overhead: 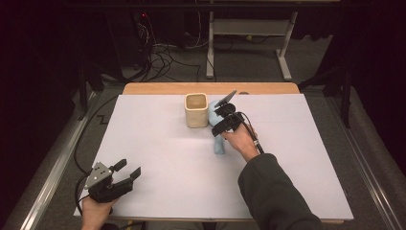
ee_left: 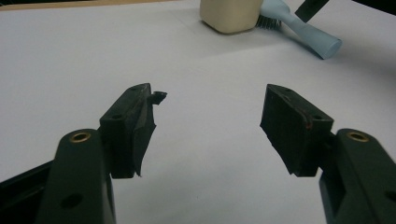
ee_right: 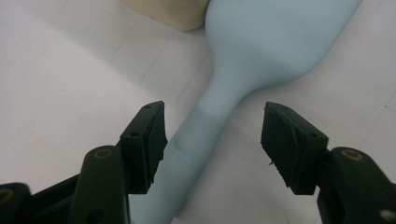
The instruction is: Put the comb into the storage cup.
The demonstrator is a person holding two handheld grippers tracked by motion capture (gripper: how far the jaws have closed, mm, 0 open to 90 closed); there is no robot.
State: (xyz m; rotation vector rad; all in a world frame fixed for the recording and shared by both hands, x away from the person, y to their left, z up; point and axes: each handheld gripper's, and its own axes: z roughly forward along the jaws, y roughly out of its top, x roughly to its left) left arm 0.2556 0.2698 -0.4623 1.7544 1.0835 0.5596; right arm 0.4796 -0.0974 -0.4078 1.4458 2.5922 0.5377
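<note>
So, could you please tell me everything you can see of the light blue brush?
The light blue brush lies flat on the white table cover, bristles down. Its smooth, matte, plastic-looking body has a broad head narrowing to a round, flat-ended handle; dark bristles show under the head. The head lies right beside the cream cup. The right gripper hangs over the handle, jaws open on either side, not clamping it.

Right claw [overhead: 221,116] over pale-blue brush [overhead: 218,142]
</note>
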